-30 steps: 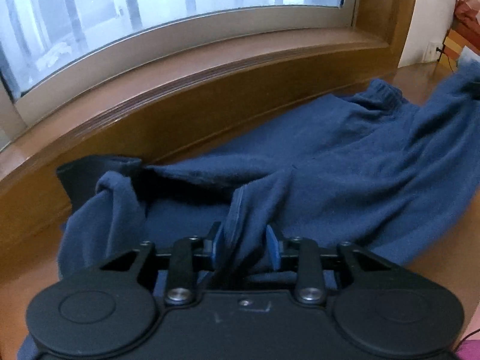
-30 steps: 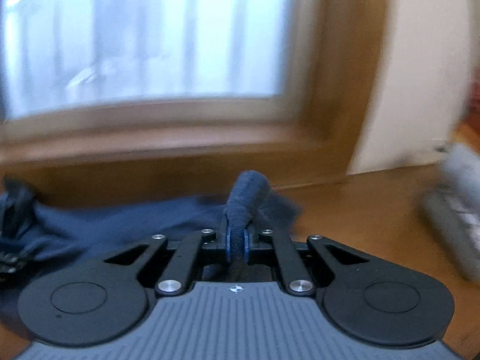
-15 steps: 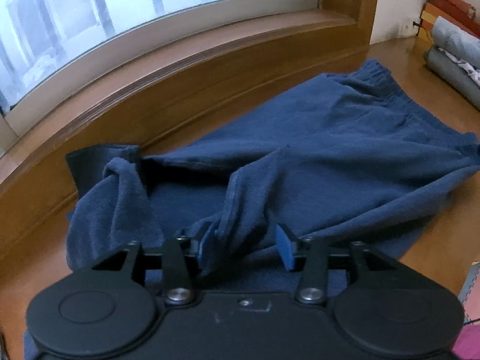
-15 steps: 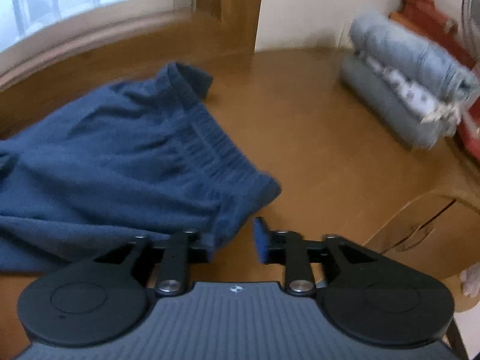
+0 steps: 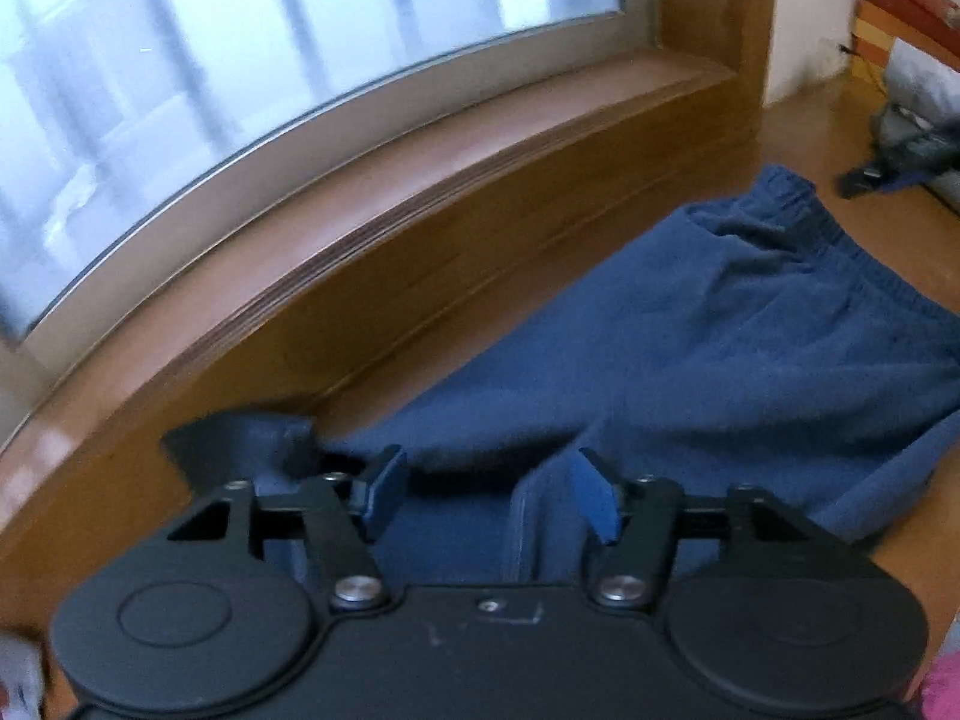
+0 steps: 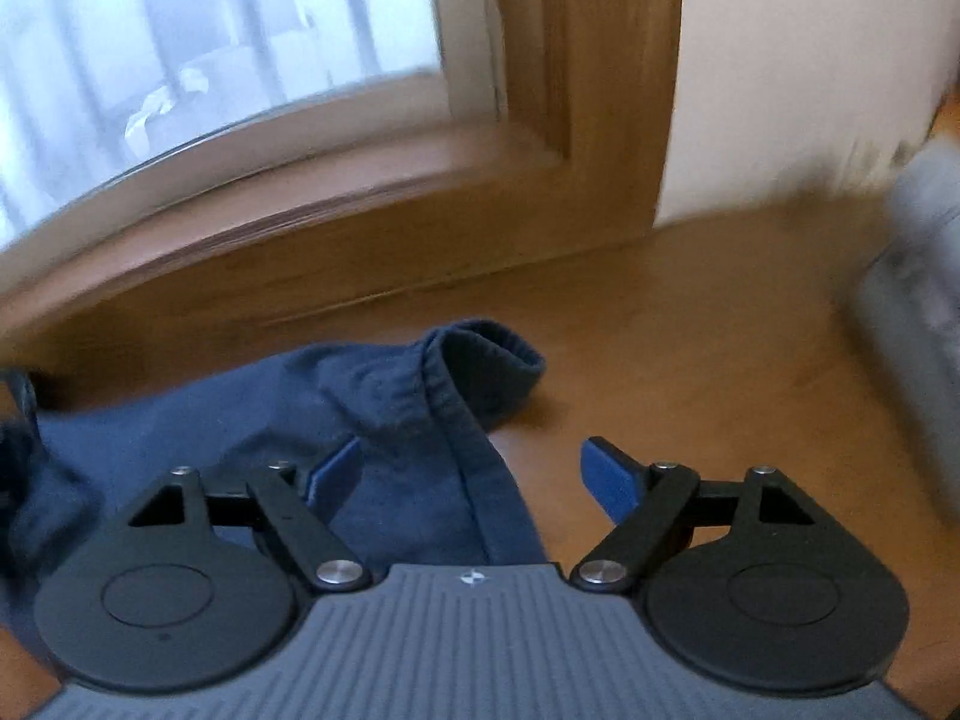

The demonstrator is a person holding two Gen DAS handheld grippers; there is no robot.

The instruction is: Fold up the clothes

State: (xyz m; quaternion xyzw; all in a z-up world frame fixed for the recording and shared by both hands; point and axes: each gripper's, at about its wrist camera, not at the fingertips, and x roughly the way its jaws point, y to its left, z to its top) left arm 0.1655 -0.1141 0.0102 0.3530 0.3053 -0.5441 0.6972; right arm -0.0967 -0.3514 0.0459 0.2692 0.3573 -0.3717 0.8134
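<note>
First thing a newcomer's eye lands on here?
The navy fleece trousers spread on the wooden surface below the window, elastic waistband towards the right. Then both grippers, left and right, jaws just opened, gripping nothing.

A second back each gripper pinched a fold of the blue trousers (image 5: 720, 360). The left gripper (image 5: 489, 495) had just been opening: its jaws parted and the fold slipped free, with a loose ridge of cloth between the pads at 6 o'clock, unpressed. The right gripper (image 6: 474, 480) had just been opening too, wider; its raised fold dropped and the waistband (image 6: 480, 360), lifted before, lay flat on the wooden top (image 6: 690, 360) toward 12 o'clock. Both views swung.
</note>
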